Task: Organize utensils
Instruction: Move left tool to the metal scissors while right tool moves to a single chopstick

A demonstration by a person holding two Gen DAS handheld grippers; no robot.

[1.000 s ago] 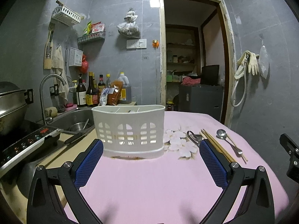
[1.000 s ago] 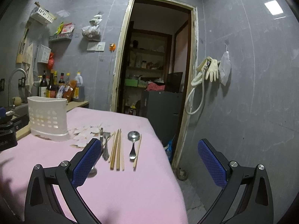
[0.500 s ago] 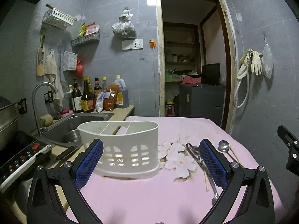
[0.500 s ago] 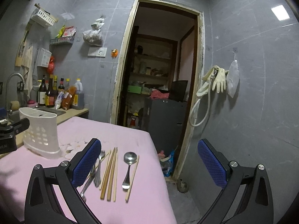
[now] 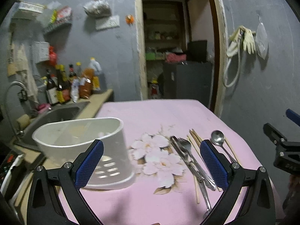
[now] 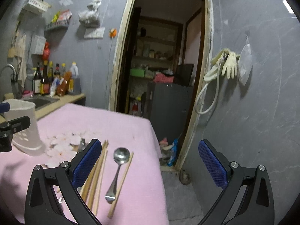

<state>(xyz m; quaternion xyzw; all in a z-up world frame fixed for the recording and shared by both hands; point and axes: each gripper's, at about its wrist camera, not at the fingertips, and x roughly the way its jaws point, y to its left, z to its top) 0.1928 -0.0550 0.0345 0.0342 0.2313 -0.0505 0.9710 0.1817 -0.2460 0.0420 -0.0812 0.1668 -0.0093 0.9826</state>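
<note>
A white slotted utensil holder (image 5: pixel 82 146) stands on the pink tablecloth (image 5: pixel 150 116); it also shows at the left of the right wrist view (image 6: pixel 24 129). To its right lie a fork and other steel cutlery (image 5: pixel 189 159), wooden chopsticks (image 5: pixel 195 142) and a steel spoon (image 5: pixel 218 139). In the right wrist view the spoon (image 6: pixel 119 166) and chopsticks (image 6: pixel 97 174) lie just ahead. My left gripper (image 5: pixel 150 165) is open and empty above the cloth. My right gripper (image 6: pixel 150 166) is open and empty, over the table's right edge.
A sink (image 5: pixel 56 112) with a tap, and sauce bottles (image 5: pixel 71 86) on the counter, are at the left. A doorway (image 6: pixel 163 65) with a grey cabinet lies behind the table. The table's right edge (image 6: pixel 159 159) drops to the floor beside a grey wall.
Both grippers have risen and tilted down. The left view has swung right, so the holder slid left and the cutlery came in front. The spoon and chopsticks are closer to the right gripper.
</note>
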